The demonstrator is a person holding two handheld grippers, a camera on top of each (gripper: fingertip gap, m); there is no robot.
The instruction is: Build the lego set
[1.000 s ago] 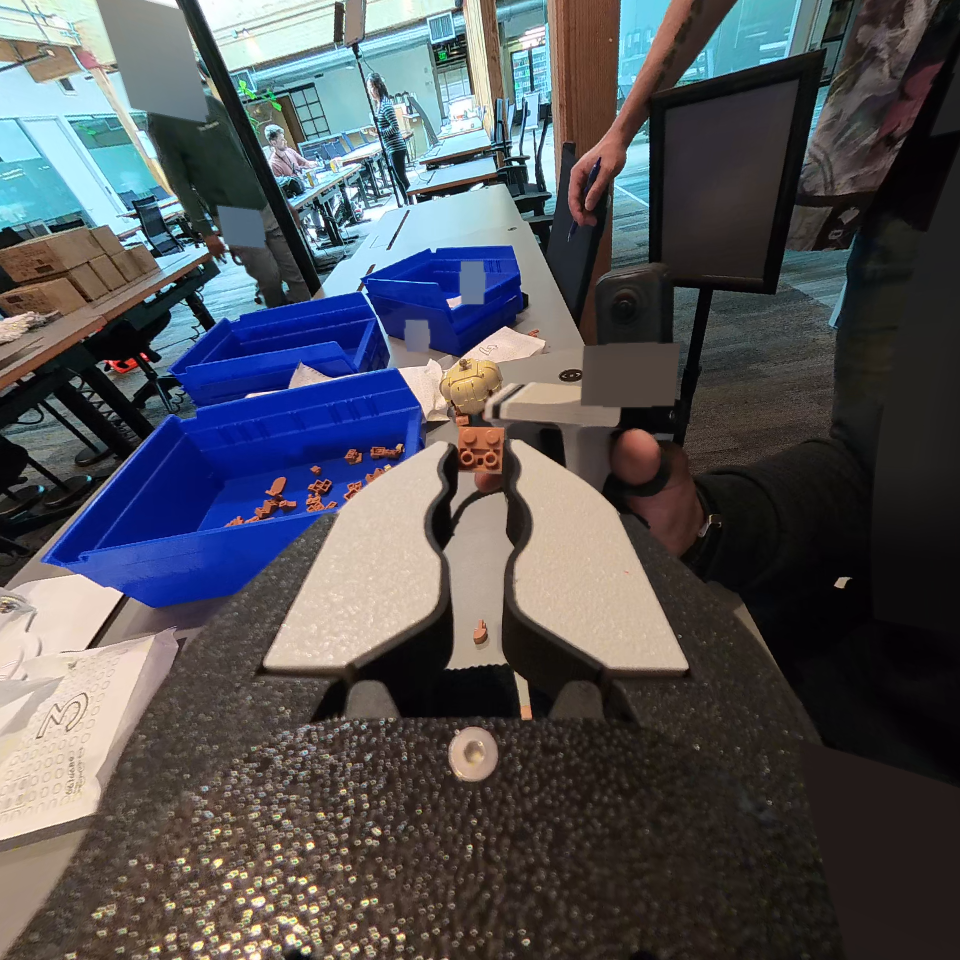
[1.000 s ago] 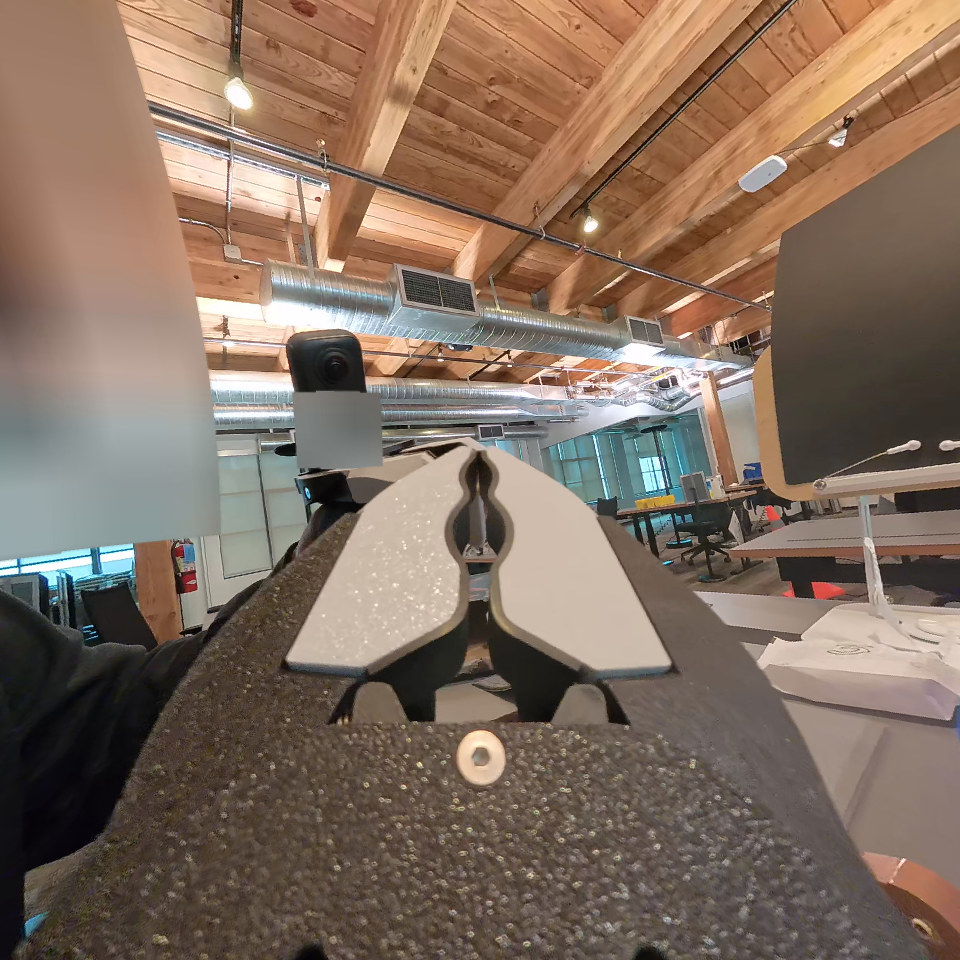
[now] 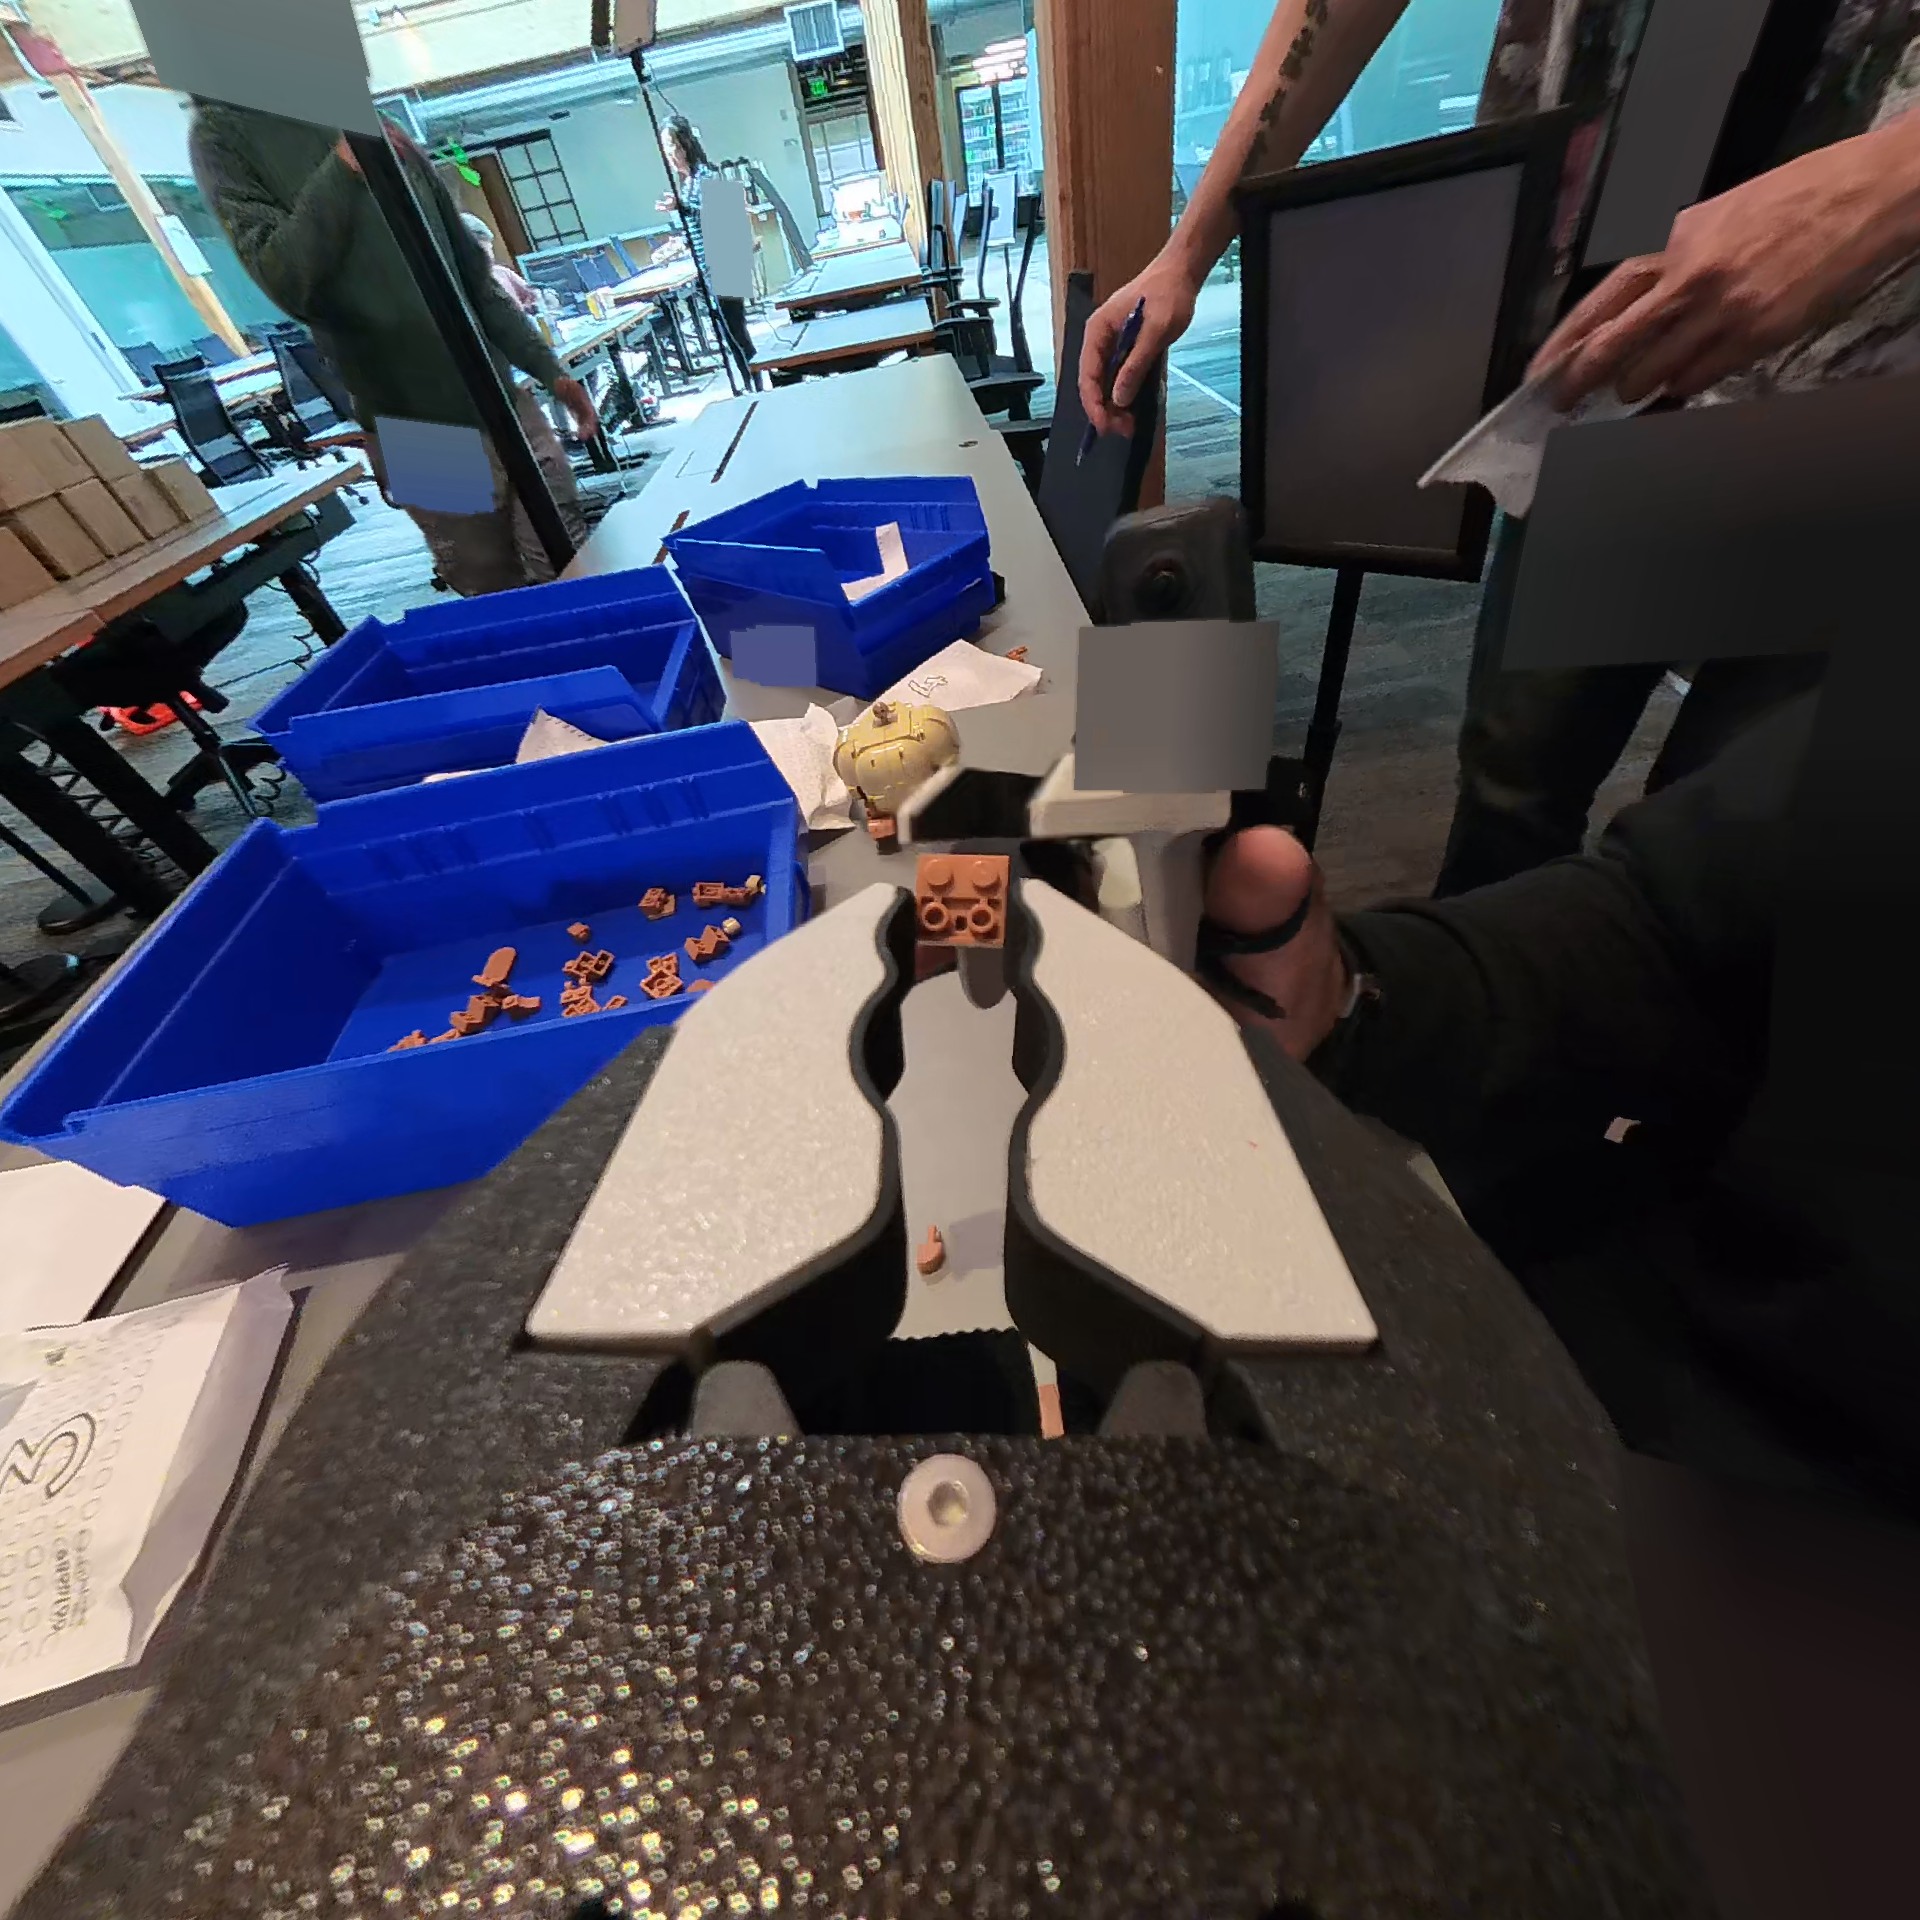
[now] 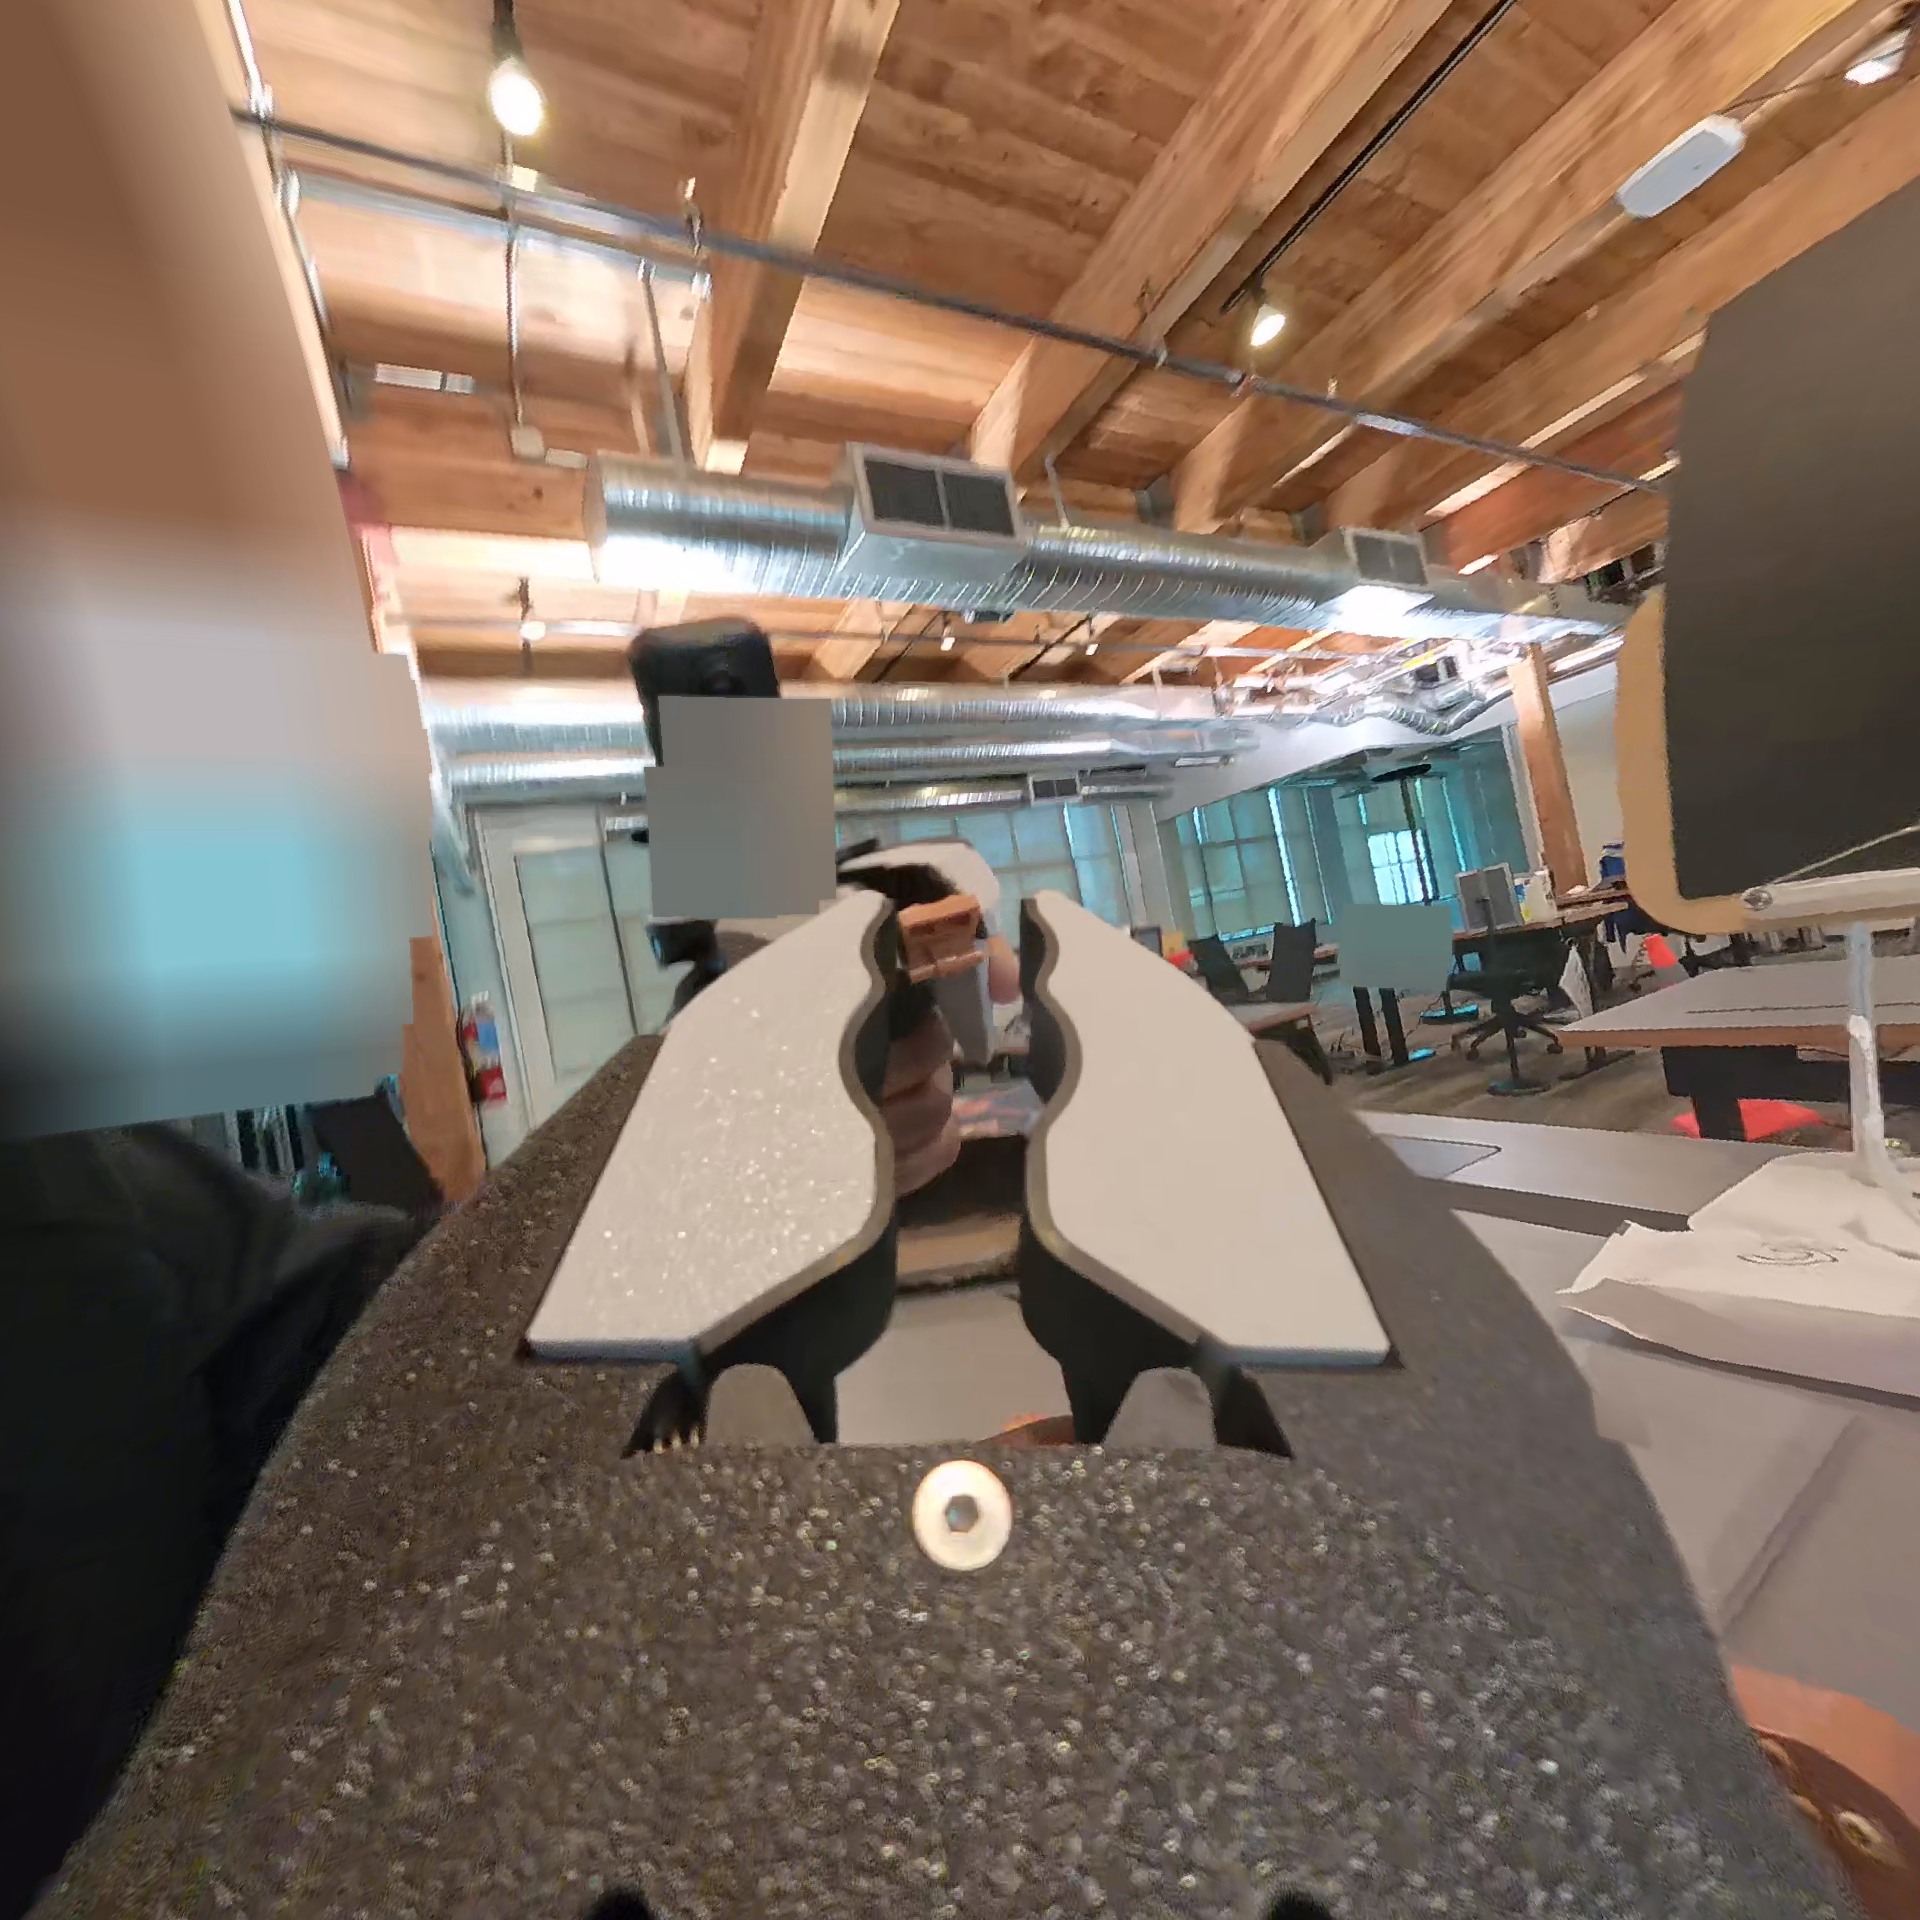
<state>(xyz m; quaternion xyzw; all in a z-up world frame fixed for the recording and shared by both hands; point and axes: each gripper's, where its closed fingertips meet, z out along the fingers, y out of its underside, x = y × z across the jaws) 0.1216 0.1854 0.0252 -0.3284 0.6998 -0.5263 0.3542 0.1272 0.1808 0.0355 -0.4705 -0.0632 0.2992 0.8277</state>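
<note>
My left gripper (image 3: 962, 920) is shut on an orange-brown studded brick (image 3: 961, 902) and holds it in the air above the grey table (image 3: 935, 1143). In the left wrist view my right gripper (image 3: 987, 805) hovers just beyond the brick, fingers apart and empty, with a hand on its handle. In the right wrist view my right gripper (image 4: 956, 920) is open. The brick (image 4: 940, 928) shows between its tips, close to the left pad, with a gap to the right pad. A tan domed brick model (image 3: 894, 753) sits on the table behind.
A blue bin (image 3: 208, 1122) holding several brown pieces stands to the left, with more blue bins (image 3: 831, 582) behind it. A small brown piece (image 3: 930, 1247) lies on the table below my fingers. White paper bags (image 3: 104, 1455) (image 4: 1766, 1278) lie nearby. People stand around a black framed board (image 3: 1371, 343). Less than 4 cm separates the two grippers' tips.
My right gripper was shut a second ago and has opened; its tips now stand apart around the brick's far end. My left gripper keeps its hold on the brick.
</note>
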